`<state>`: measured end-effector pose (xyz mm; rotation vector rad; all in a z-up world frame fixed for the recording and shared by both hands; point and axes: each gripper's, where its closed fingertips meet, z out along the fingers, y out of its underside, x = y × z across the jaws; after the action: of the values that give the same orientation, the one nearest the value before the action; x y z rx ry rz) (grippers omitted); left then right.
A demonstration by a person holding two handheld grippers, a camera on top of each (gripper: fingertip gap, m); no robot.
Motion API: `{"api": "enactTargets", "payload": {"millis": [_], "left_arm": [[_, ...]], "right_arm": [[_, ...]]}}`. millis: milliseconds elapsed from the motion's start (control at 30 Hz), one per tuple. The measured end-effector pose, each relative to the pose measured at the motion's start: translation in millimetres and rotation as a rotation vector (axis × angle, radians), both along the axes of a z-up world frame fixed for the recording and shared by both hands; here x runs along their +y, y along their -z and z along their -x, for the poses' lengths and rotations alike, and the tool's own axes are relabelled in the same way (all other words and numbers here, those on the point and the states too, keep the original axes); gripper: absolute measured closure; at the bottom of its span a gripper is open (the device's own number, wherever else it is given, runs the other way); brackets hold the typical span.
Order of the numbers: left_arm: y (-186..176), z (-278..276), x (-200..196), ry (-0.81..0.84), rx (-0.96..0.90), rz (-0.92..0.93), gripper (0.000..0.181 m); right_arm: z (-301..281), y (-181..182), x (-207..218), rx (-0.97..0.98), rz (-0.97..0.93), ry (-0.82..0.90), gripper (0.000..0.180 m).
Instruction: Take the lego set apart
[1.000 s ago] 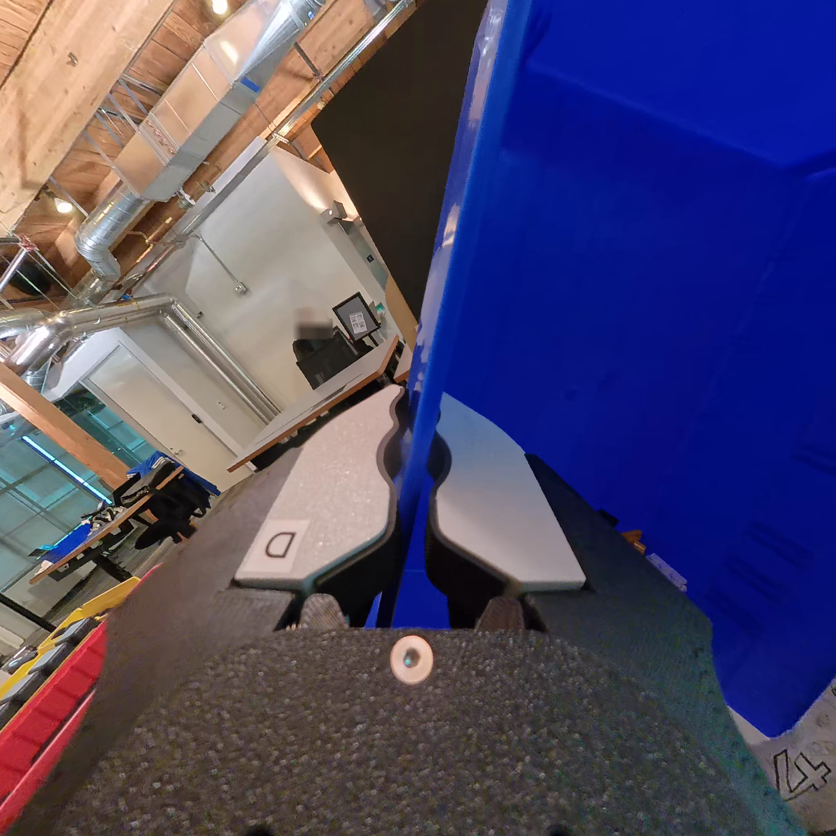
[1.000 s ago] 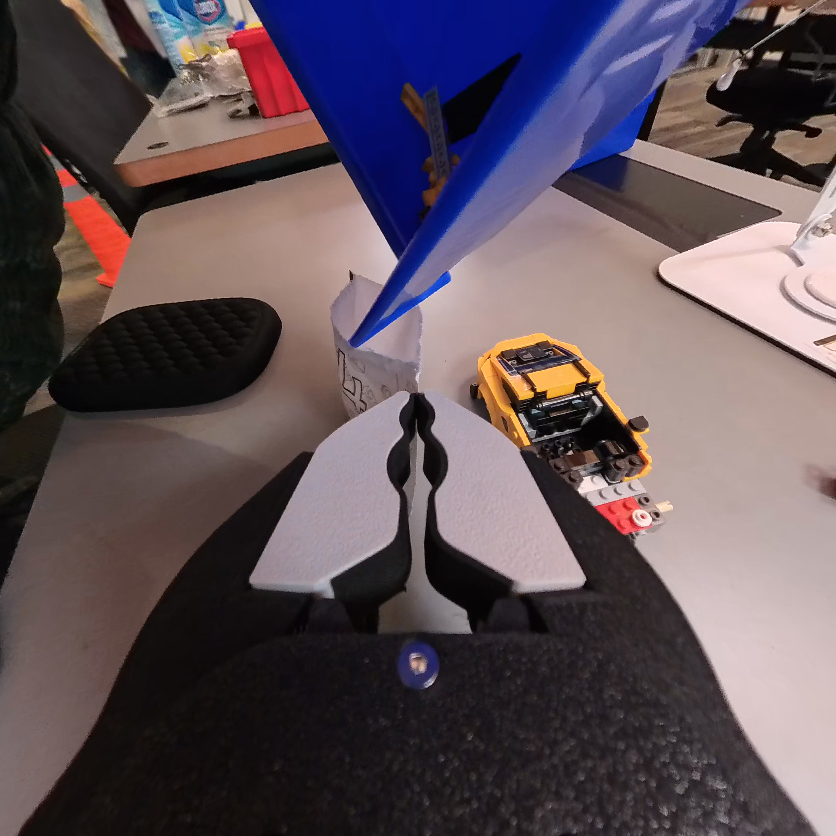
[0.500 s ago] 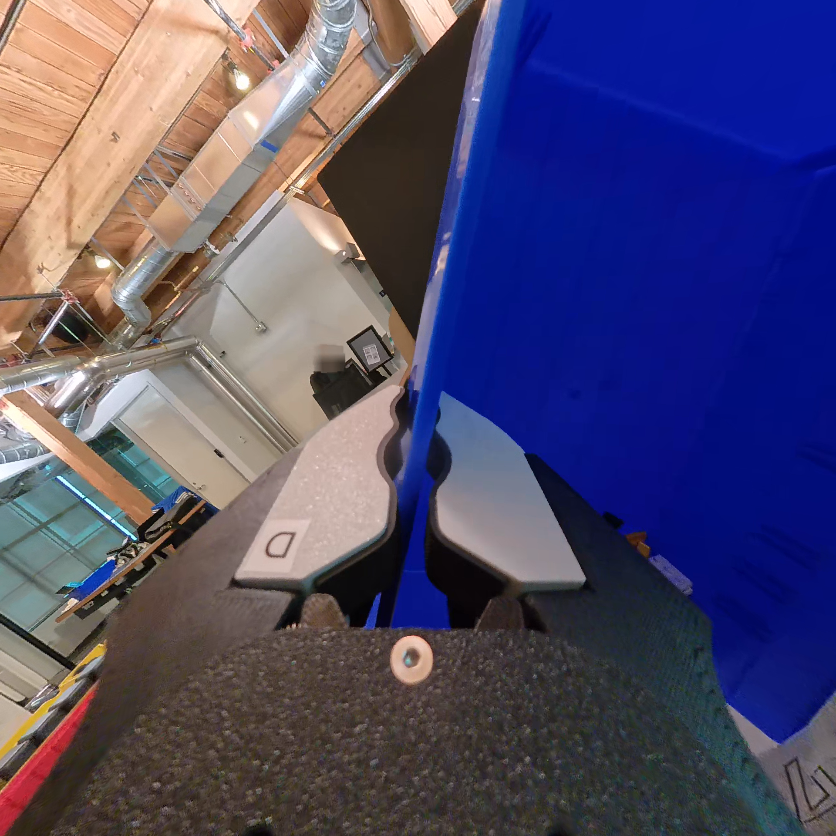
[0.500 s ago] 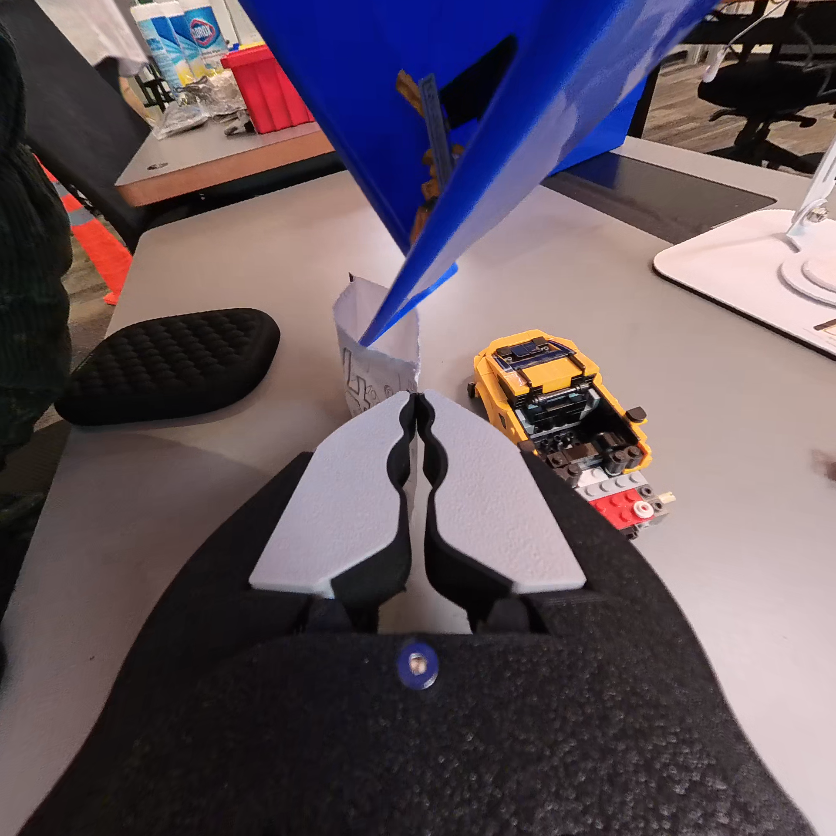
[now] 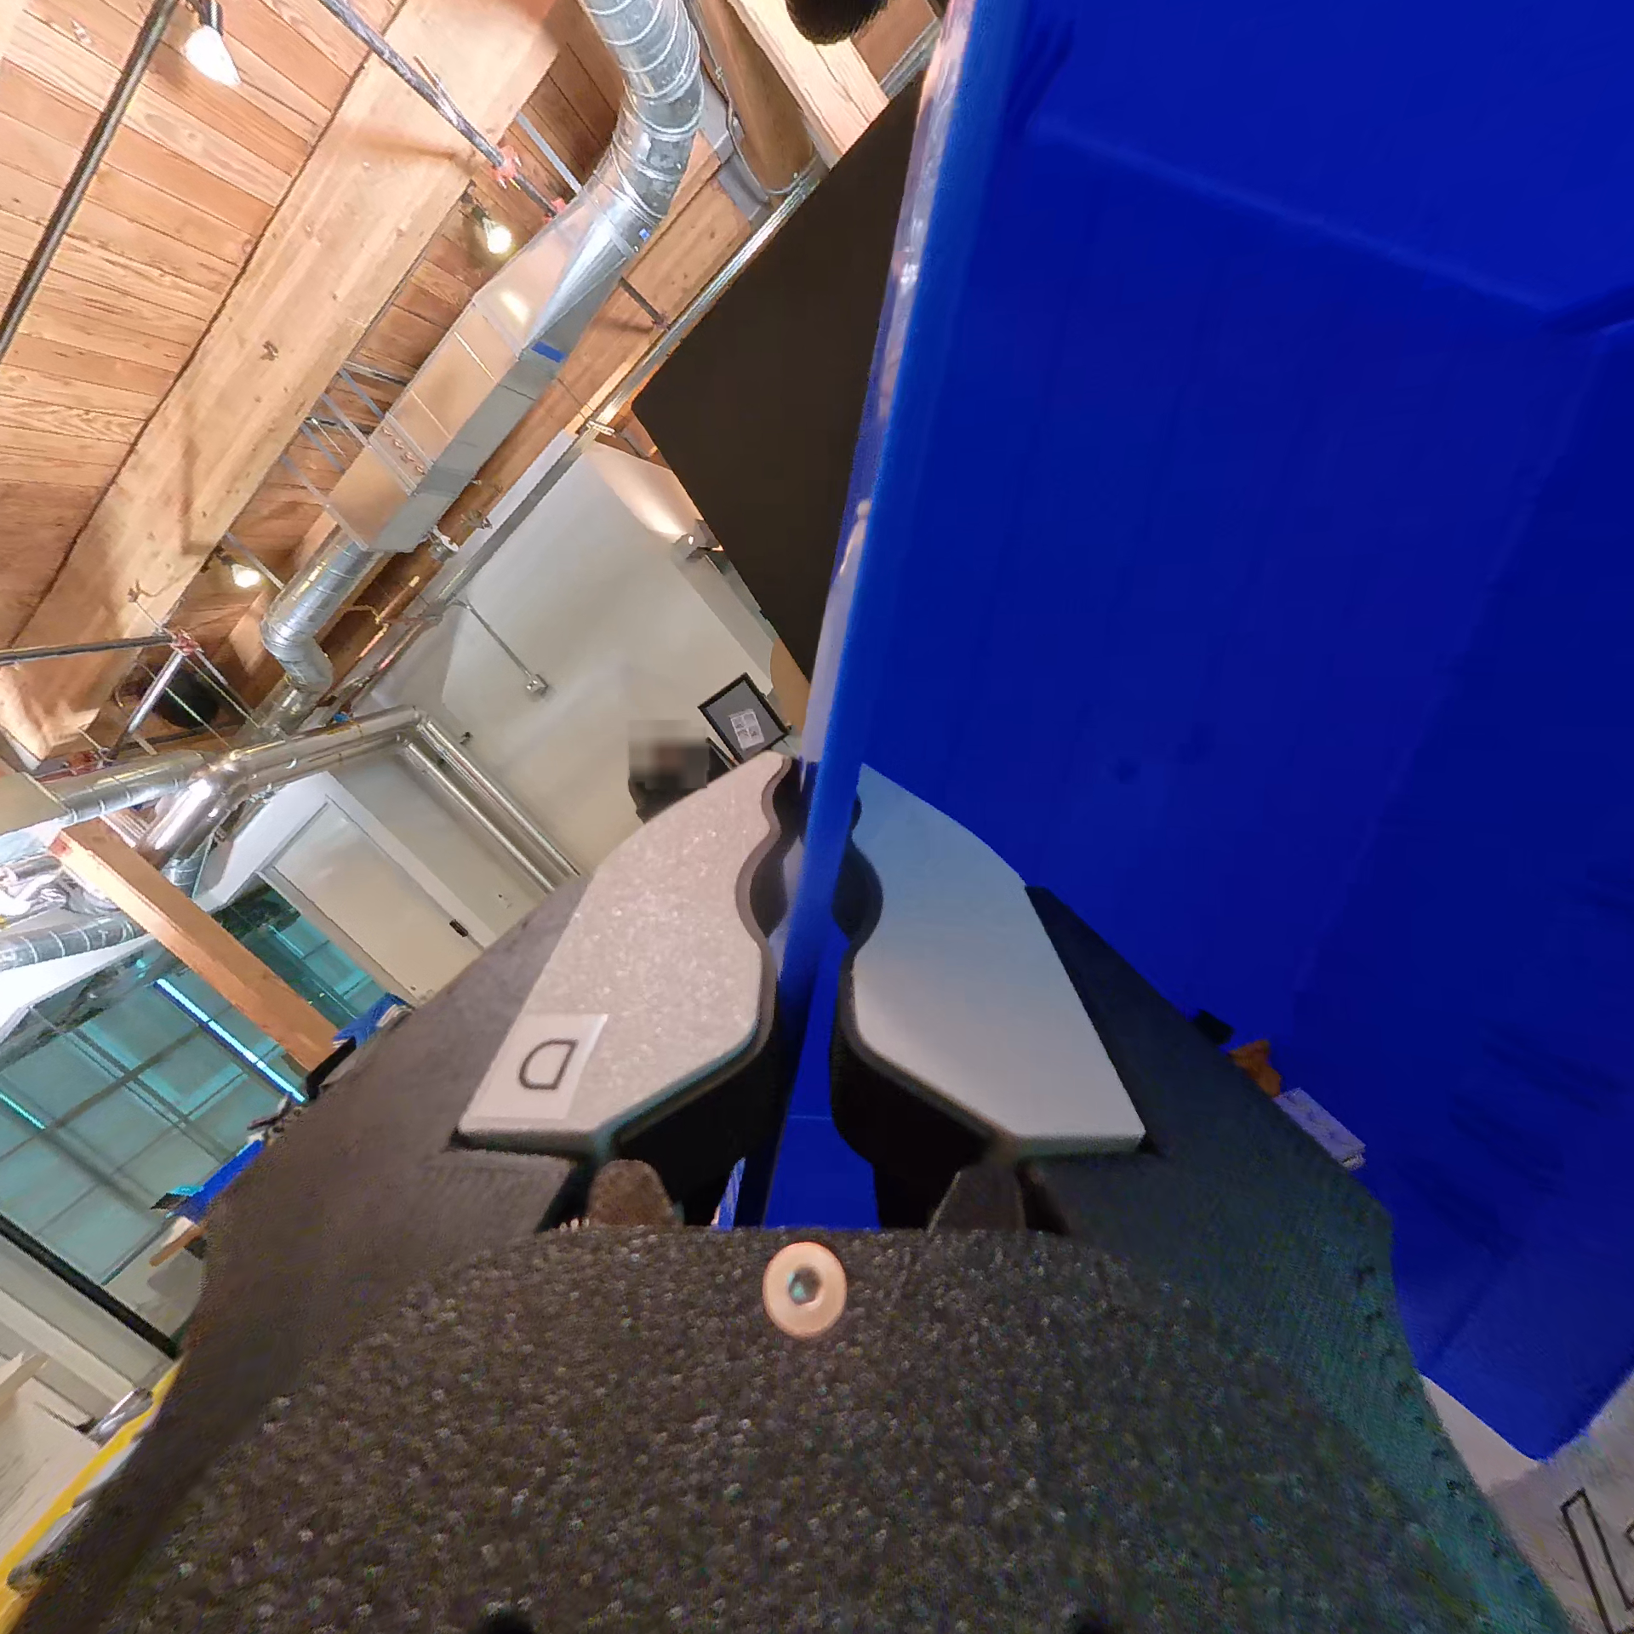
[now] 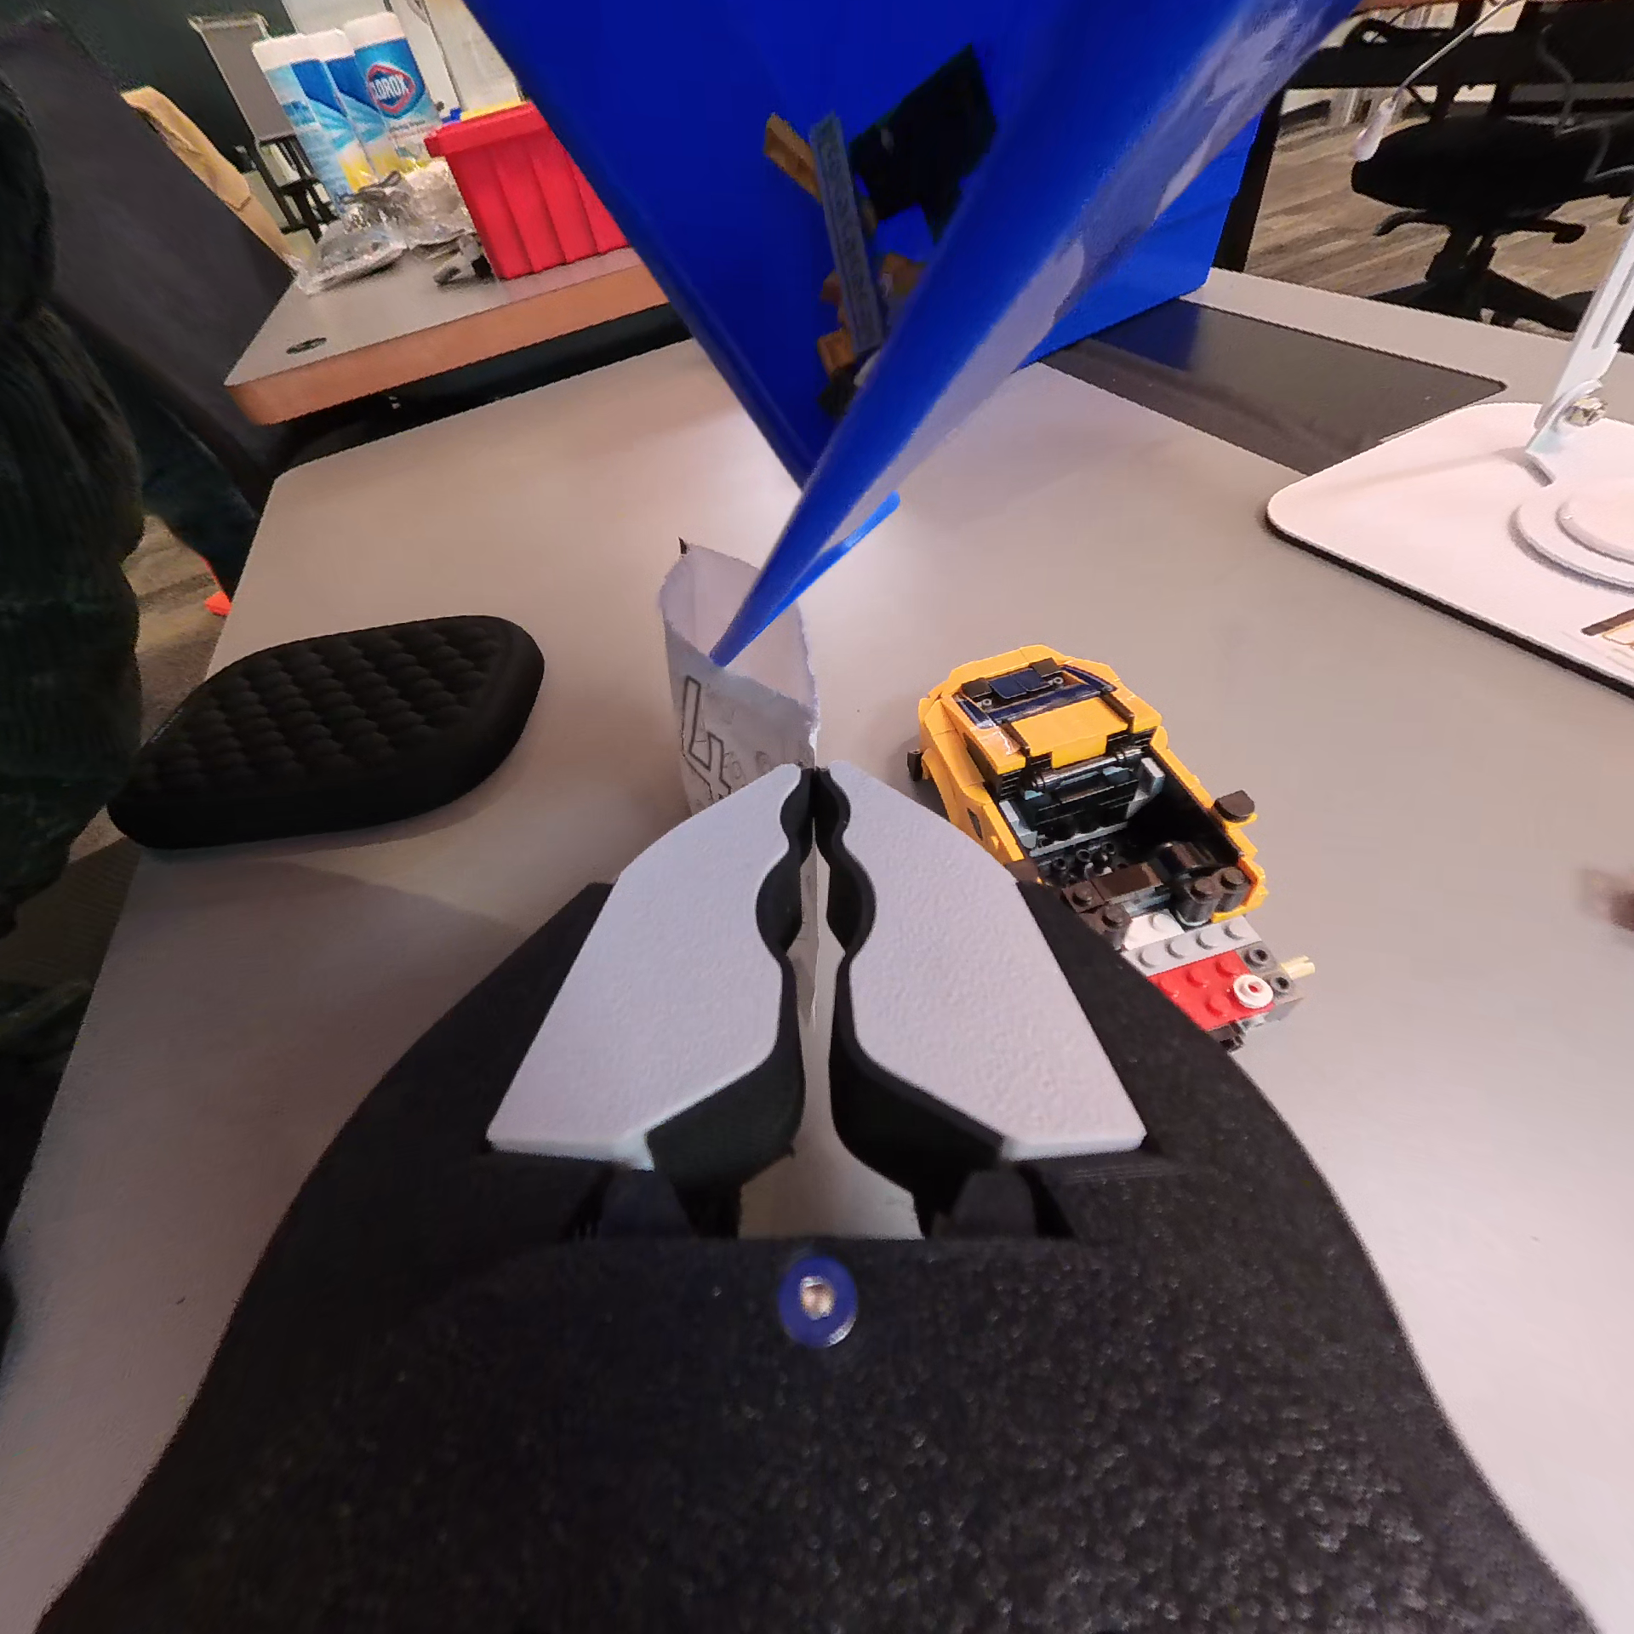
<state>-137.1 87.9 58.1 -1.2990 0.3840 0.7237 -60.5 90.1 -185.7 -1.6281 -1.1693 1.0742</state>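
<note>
A yellow lego car [image 6: 1079, 796], partly stripped with its black inside and red and grey plates bare, lies on the grey table [image 6: 1149, 566]. My left gripper [image 5: 818, 787] is shut on the wall of a blue bin [image 5: 1238, 619], which is lifted and tilted. In the right wrist view the bin [image 6: 707, 177] points one corner into a small white paper bag [image 6: 734, 707], and loose lego pieces [image 6: 849, 239] lie along its inner edge. My right gripper [image 6: 813, 778] is shut on the bag's near edge, left of the car.
A black padded rest [image 6: 336, 734] lies left of the bag. A white stand base [image 6: 1459, 522] and a black mat [image 6: 1282, 371] are at the right and back. A red bin [image 6: 522, 203] and wipe canisters [image 6: 354, 97] sit on a farther table. A person's dark sleeve [image 6: 53, 530] is at the left edge. To the black padded rest [image 6: 336, 734]: right tips about 25 cm, left tips about 35 cm.
The blue bin has tipped steeper over the bag and the loose pieces have slid down toward its low corner. Both grippers keep their hold.
</note>
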Motion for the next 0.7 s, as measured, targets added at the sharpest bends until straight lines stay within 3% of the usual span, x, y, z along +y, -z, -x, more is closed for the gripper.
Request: {"api": "enactTargets", "payload": {"millis": [700], "left_arm": [[-3.9, -6.2, -10.0, 0.014, 0.037, -0.070, 0.175]], "right_arm": [[-1.1, 0.5, 1.8, 0.014, 0.017, 0.009, 0.180]]}}
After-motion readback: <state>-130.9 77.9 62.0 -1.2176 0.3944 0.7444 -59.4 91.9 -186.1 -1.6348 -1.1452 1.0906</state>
